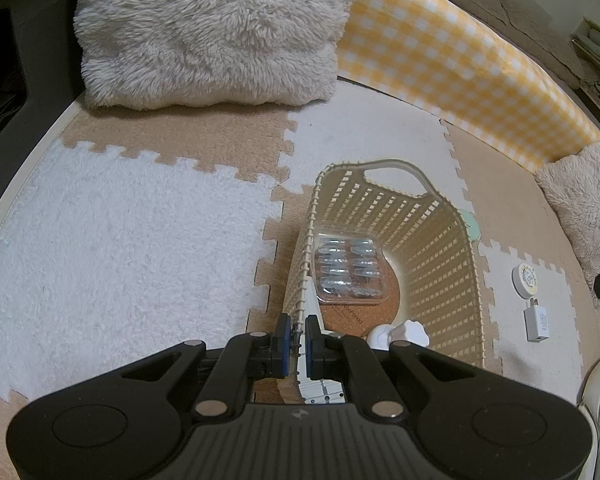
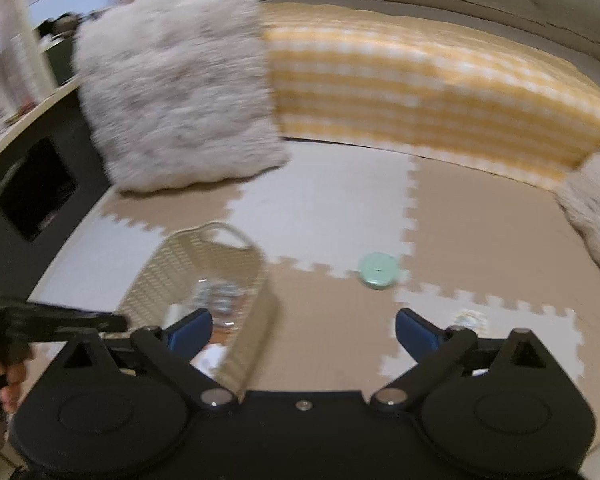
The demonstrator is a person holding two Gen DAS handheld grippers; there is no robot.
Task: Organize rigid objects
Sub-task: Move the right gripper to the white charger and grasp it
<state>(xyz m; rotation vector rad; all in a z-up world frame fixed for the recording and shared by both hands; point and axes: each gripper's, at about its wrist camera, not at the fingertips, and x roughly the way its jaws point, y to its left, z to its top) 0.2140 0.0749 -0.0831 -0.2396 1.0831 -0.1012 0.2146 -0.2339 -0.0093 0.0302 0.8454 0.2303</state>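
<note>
Lighting: soft, even indoor light; your left view is sharp. Glare: pale sheen on the checked cover [image 1: 452,60] beyond your tool. Blur: your right view smears throughout. Distortion: fisheye bending, dark corners at edges.
</note>
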